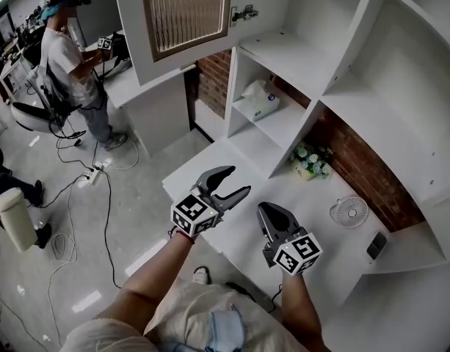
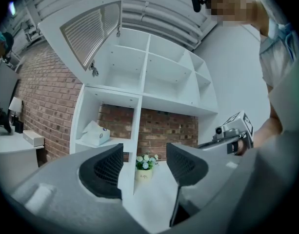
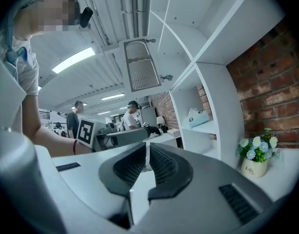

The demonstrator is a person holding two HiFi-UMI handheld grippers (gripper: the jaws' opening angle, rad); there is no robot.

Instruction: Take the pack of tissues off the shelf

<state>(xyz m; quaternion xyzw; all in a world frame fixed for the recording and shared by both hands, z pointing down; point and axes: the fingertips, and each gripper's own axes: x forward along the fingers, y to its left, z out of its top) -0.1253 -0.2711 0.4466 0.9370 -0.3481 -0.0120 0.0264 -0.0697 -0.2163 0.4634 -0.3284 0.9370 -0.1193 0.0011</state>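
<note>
The pack of tissues [image 1: 260, 100] is a soft white packet, a little crumpled on top where a tissue stands up, and it has a small dark round mark on one side. It lies on the white shelf [image 1: 287, 125], on the board inside the narrow open compartment at the end of the unit. It rests on its base, turned a little sideways to the front edge of the board.

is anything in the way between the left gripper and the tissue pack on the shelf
Nothing visible. The tissue pack lies in an open-fronted cubby, and the left gripper, jaws open and empty, hangs over the white counter in front of it. The flower pot stands in the next bay, off that line.
</note>
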